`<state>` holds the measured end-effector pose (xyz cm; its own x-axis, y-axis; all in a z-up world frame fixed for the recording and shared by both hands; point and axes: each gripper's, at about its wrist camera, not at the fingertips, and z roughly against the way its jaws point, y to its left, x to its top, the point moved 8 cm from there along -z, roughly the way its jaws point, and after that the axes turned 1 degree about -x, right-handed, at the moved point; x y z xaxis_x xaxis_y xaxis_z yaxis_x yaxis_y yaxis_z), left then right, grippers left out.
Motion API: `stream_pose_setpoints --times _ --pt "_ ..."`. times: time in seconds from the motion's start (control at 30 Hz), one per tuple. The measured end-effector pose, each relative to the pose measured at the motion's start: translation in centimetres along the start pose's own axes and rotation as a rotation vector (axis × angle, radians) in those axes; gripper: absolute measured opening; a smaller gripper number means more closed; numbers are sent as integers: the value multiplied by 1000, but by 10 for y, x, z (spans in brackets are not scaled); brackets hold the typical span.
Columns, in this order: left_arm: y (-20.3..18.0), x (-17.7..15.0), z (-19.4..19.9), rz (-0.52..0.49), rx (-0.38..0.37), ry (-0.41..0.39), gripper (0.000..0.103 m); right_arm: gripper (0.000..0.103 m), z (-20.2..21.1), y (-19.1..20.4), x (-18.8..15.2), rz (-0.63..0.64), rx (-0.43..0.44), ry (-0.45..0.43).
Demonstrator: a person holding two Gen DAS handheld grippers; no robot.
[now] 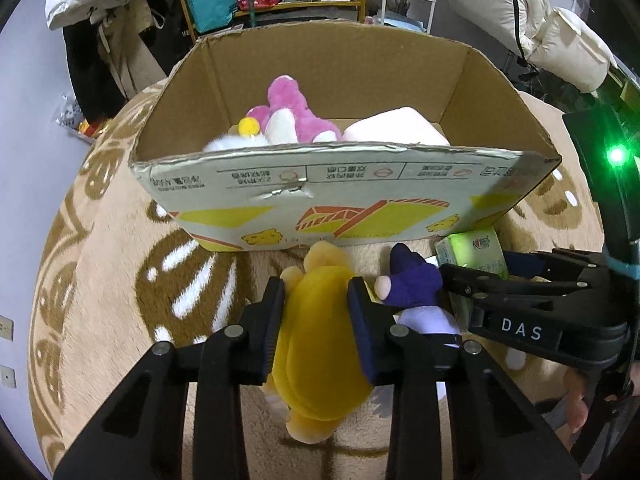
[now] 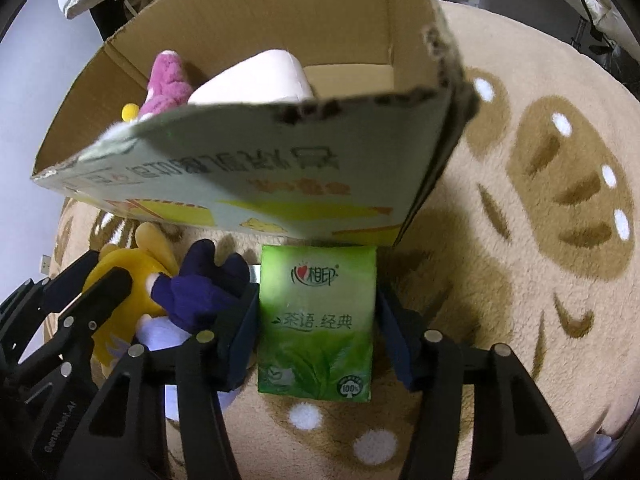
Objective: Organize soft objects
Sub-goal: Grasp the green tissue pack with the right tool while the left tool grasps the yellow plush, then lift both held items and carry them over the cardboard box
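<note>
Nearest us, left gripper [image 1: 316,316] clamped on yellow plush [image 1: 316,360], lying on beige rug [image 1: 120,260] just before the cardboard box [image 1: 344,196]. Right gripper [image 2: 316,320] straddles green tissue pack [image 2: 316,320]; left pad touches, right pad apart, so not gripping. Purple plush [image 2: 200,296] lies between.

Both looking steeply down, close over the rug [image 1: 120,240], side by side, sharing the cardboard box [image 1: 340,184] front
</note>
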<state>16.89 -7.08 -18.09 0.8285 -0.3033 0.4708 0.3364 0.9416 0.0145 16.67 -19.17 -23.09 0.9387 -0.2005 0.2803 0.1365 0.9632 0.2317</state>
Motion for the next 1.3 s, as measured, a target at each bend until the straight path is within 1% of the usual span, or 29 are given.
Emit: stream_pose_setpoints --times 0.13,0.3,0.37,0.43,0.5,0.63,0.67,0.73,0.83,0.9,1.0,1.17,1.3 --pt "2 -3 -3 15 -15 16 31 59 -5 5 1 6 -11 3" --pt "1 -3 -3 4 -3 15 31 59 -10 12 1 15 -22 2" --pt "-1 -2 -3 0 1 18 32 59 -7 7 0 20 -26 2" --pt "-3 -3 -4 -3 1 26 35 59 -6 6 -1 26 -32 2" --pt "-2 -3 -4 -1 3 24 35 59 -4 8 -2 35 -40 2" --pt "1 -4 -6 17 28 39 34 57 -3 9 -3 34 -44 -7" --pt "3 -4 -6 29 24 39 34 57 -2 9 -3 25 -44 -13" --pt "5 -4 -4 46 15 35 30 57 1 7 -4 12 -38 -24" --pt "7 -4 1 57 8 19 26 57 4 8 -5 13 -37 -33" --pt "10 -3 3 73 22 5 24 57 6 8 -5 16 -34 -45" --pt "16 -2 6 106 20 -7 22 57 15 11 -4 27 -29 -81" --pt "22 3 21 139 27 -62 21 56 34 14 -3 37 -12 -144" --pt "27 6 35 162 34 -112 21 56 53 11 -7 26 30 -200"
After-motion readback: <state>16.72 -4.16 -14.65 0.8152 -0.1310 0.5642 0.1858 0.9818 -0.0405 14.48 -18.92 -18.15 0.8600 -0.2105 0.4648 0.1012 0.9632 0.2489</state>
